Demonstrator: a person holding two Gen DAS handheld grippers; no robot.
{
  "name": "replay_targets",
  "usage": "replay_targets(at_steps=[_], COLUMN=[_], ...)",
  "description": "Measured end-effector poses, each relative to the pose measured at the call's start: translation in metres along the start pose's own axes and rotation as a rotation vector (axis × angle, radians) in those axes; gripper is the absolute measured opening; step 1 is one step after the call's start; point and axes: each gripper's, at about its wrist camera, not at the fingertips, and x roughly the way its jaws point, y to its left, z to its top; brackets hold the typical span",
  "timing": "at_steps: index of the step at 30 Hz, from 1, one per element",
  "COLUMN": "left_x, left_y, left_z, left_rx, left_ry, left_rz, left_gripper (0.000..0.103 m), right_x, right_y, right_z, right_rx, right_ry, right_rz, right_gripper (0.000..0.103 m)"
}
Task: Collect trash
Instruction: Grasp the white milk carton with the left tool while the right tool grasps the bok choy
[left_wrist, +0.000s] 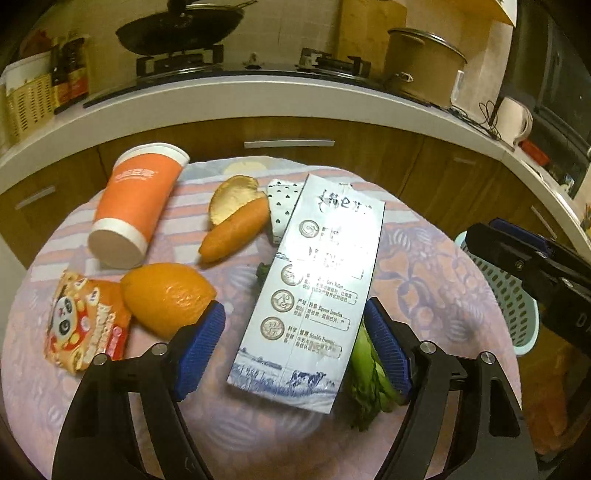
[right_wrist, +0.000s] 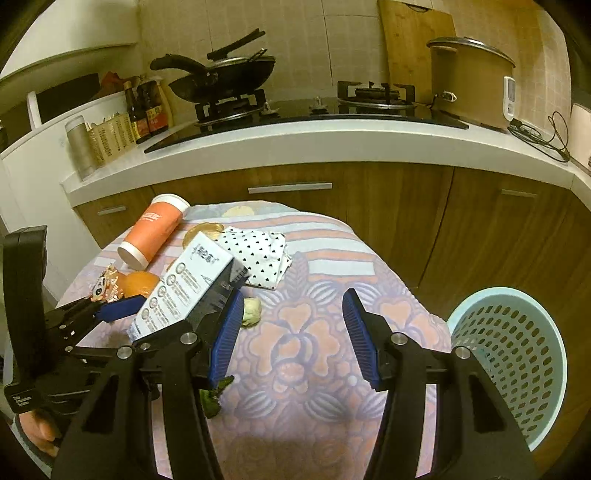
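A white and blue milk carton (left_wrist: 314, 291) lies on the flowered tablecloth (left_wrist: 424, 295), between the blue pads of my left gripper (left_wrist: 295, 325). The jaws are open around it, with gaps on both sides. The carton (right_wrist: 184, 284) also shows in the right wrist view, with the left gripper beside it. My right gripper (right_wrist: 295, 317) is open and empty over the cloth. An orange paper cup (left_wrist: 136, 203), orange peel (left_wrist: 168, 295), a carrot (left_wrist: 236, 229), a snack wrapper (left_wrist: 85, 321), a dotted tissue pack (right_wrist: 258, 254) and green leaves (left_wrist: 365, 387) lie around.
A pale blue perforated basket (right_wrist: 517, 362) stands off the table's right edge. Behind the table is a wooden cabinet with a white counter (right_wrist: 295, 144), a stove with a wok (right_wrist: 225, 77), a rice cooker (right_wrist: 469, 77) and bottles.
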Motion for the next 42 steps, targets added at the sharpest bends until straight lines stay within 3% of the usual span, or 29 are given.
replay_targets(at_steps=[2, 9, 17, 28, 32, 34, 36, 42], left_x=[0.004, -0.011, -0.044, -0.069, -0.076, -0.074, -0.071, -0.053], left_y=[0.001, 0.004, 0.023, 0.044, 0.045, 0.043, 0.041, 0.029], left_z=[-0.001, -0.008, -0.015, -0.055, -0.07, -0.077, -0.081, -0.078], left_rx=[-0.002, -0.032, -0.127, -0.179, -0.191, -0.189, -0.188, -0.159], left_ry=[0.015, -0.034, -0.104, -0.08, -0.068, -0.047, -0.031, 0.026], left_rz=[-0.011, -0.032, -0.032, -0.018, -0.011, -0.013, -0.019, -0.003], left_gripper=[0.062, 0.055, 0.054, 0.054, 0.053, 0.053, 0.053, 0.058], right_x=[0.004, 0.013, 0.029, 0.053, 0.059, 0.059, 0.059, 0.046], right_y=[-0.002, 0.001, 0.04, 0.068, 0.074, 0.077, 0.074, 0.058], right_z=[-0.001, -0.01, -0.028, -0.045, -0.05, -0.05, -0.05, -0.051], right_rx=[0.006, 0.023, -0.027, -0.033, -0.049, -0.074, -0.069, -0.046], right_ry=[0.01, 0.051, 0.119, 0.218, 0.24, 0.237, 0.24, 0.221], right_rz=[0.002, 0.029, 0.096, 0.13, 0.119, 0.092, 0.099, 0.092], right_gripper=[0.052, 0.052, 0.052, 0.051, 0.042, 0.028, 0.022, 0.019])
